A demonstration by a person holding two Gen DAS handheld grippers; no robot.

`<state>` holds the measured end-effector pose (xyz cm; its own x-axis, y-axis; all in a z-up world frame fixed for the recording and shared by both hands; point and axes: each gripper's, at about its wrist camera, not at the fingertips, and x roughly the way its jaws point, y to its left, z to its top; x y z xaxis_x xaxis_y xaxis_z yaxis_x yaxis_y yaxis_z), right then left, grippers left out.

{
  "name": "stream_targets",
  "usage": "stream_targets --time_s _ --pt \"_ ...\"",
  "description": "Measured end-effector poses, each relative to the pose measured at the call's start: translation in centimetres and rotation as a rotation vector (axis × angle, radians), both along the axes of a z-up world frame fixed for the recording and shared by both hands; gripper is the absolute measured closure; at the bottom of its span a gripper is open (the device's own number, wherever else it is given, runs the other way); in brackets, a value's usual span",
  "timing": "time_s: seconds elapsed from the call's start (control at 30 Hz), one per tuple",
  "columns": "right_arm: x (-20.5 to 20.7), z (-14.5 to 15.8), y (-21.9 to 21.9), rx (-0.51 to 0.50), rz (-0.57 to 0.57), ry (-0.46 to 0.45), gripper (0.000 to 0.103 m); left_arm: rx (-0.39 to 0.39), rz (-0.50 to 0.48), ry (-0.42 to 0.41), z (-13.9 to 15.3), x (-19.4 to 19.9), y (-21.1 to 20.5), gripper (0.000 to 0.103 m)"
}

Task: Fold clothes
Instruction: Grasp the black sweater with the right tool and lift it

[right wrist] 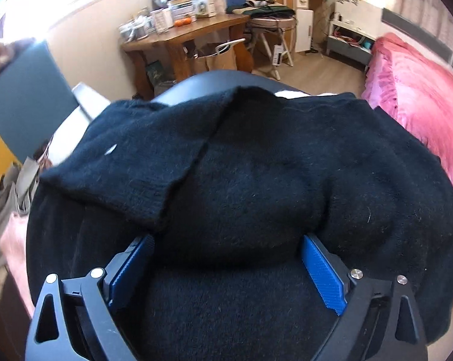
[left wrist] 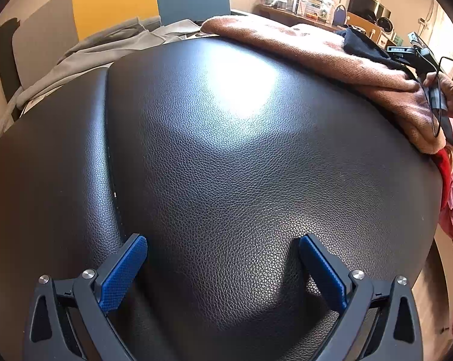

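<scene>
- Black knit sweater (right wrist: 256,165) lies spread over the dark padded surface right under my right gripper (right wrist: 228,266); one sleeve (right wrist: 130,165) is already turned in across the body.
- My right gripper has its blue pads (right wrist: 322,273) spread wide, pressed into or just above the knit with a bulge of fabric between them; I cannot tell that they have pinched anything.
- My left gripper (left wrist: 223,270) is also wide open and holds nothing, hovering low over bare black leather cushion (left wrist: 226,150), well apart from the sweater.
- I judge the fold is partway: one sleeve in, the far side and the bottom-up fold not yet done.
- Next I need to close the right pads on an edge rather than the thick middle, and bring the left over to share the hem.
- A brown knit garment (left wrist: 331,54) lies along the cushion's far right edge in the left view, and grey clothing (left wrist: 91,51) sits at the back left.
- A pink ruffled bedspread (right wrist: 422,96) is close on the right; the loose knit may sag or slip on the slick leather.
</scene>
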<state>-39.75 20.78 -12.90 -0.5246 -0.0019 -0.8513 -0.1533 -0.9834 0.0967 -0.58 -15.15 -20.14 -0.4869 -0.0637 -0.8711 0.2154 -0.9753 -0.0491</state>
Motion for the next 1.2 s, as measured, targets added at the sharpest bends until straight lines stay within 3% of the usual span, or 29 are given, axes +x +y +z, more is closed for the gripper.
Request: stream_targets --time_s 0.03,0.07,0.1,0.13,0.23,0.37,0.4,0.5,0.63,0.7,0.77,0.8,0.83,0.9,1.03,1.2 --pt "0.3 0.3 -0.2 0.005 0.010 0.008 0.041 0.000 0.001 0.001 0.1 0.7 -0.3 0.000" --pt "0.8 0.9 -0.4 0.009 0.019 0.024 0.054 0.001 0.001 0.003 0.1 1.4 -0.7 0.000" --pt "1.3 1.4 -0.6 0.013 0.028 0.039 0.078 0.001 0.002 0.003 0.1 1.4 -0.7 0.000" --pt "1.8 2.0 -0.7 0.010 0.036 0.055 0.092 0.001 0.001 0.004 0.1 1.5 -0.7 0.000" --pt "3.5 3.4 -1.0 -0.052 0.055 0.099 0.097 0.002 0.000 0.006 -0.1 1.6 -0.8 0.000" --pt "7.7 5.1 -2.2 -0.264 0.190 0.161 0.103 -0.005 0.002 0.015 0.0 2.0 -0.6 0.000" --pt "9.0 5.3 -3.2 -0.331 0.268 0.163 0.103 -0.006 0.002 0.016 0.0 2.1 -0.6 0.000" --pt "14.3 4.9 -7.7 -0.303 0.451 0.122 0.103 -0.006 0.006 0.017 0.0 2.3 -0.7 0.000" --pt "17.9 4.2 -8.9 -0.284 0.511 0.109 0.102 -0.004 0.001 0.007 0.2 2.5 -0.9 0.000" --pt "16.8 4.6 -7.3 -0.290 0.470 0.112 0.101 -0.004 -0.004 0.006 0.2 2.6 -1.1 0.000" --pt "14.4 5.3 -4.8 -0.337 0.374 0.139 0.092 -0.005 -0.009 0.007 0.1 2.8 -1.2 0.000" --pt "13.1 5.6 -3.4 -0.369 0.319 0.156 0.073 -0.006 -0.009 0.009 0.1 2.9 -1.2 0.000" --pt "11.7 6.1 -1.9 -0.400 0.252 0.183 0.045 -0.007 -0.010 0.011 0.1 3.0 -1.3 0.000" --pt "8.8 7.1 0.3 -0.419 0.146 0.242 0.025 -0.008 -0.010 0.016 0.1 3.1 -1.3 0.000" --pt "1.7 7.7 2.7 -0.406 -0.024 0.260 0.023 -0.008 -0.010 0.016 0.2 3.1 -1.4 0.000" --pt "-5.2 4.5 3.2 -0.392 -0.158 0.131 0.022 -0.004 -0.011 0.006 0.4 2.5 -1.3 0.000"
